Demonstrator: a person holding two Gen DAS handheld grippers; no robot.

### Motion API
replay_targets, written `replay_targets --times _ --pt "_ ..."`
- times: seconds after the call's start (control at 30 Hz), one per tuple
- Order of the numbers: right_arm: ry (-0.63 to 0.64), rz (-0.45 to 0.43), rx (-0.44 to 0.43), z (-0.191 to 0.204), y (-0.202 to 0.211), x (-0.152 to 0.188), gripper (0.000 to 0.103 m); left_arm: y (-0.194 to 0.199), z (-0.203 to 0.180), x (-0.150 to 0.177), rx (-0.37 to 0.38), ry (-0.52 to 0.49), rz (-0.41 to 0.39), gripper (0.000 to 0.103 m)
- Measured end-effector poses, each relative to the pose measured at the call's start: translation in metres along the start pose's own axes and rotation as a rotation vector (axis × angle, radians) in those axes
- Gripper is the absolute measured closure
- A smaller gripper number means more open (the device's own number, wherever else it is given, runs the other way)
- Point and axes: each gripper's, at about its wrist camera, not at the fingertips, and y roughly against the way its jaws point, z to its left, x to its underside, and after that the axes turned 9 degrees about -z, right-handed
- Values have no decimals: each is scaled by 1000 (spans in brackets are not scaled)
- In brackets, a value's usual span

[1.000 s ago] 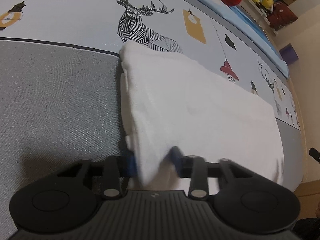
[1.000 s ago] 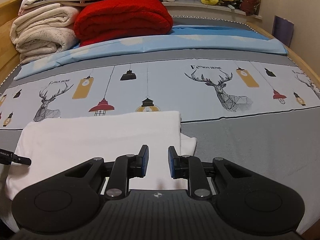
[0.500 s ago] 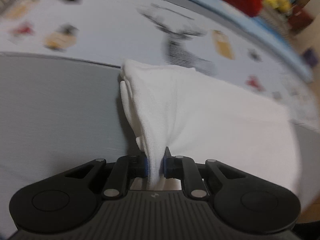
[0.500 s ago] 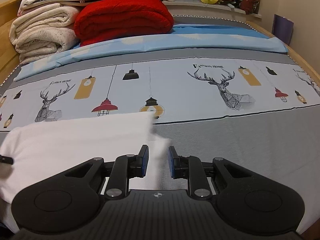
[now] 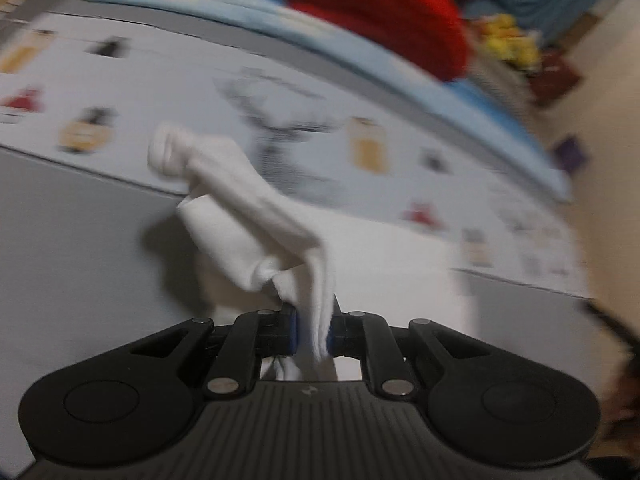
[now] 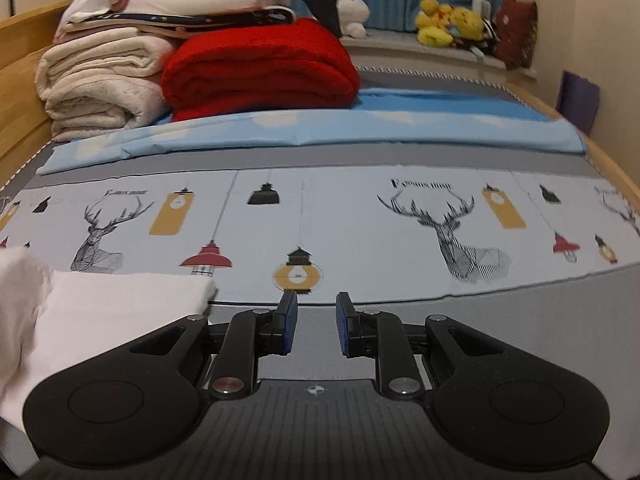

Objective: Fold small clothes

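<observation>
While pinching a bunched fold of the white garment (image 5: 256, 220) in the left gripper (image 5: 313, 330), lifted off the grey-and-printed bed sheet (image 6: 360, 224); right gripper (image 6: 316, 322) parted, empty; beyond, red blanket (image 6: 260, 68), cream blankets (image 6: 100, 84), plush toys (image 6: 448, 22).
</observation>
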Motion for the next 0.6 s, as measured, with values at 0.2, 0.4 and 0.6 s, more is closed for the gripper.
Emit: replay_targets --times 0.2,0.4,0.6 --pt "-16 10 1 -4 -2 4 81 -56 -106 12 209 40 41 89" --pt "-34 24 -40 -4 -11 4 81 -78 -154 23 295 -10 74 61" --pt "-127 103 -172 10 -37 15 81 -58 -104 2 206 5 66 61"
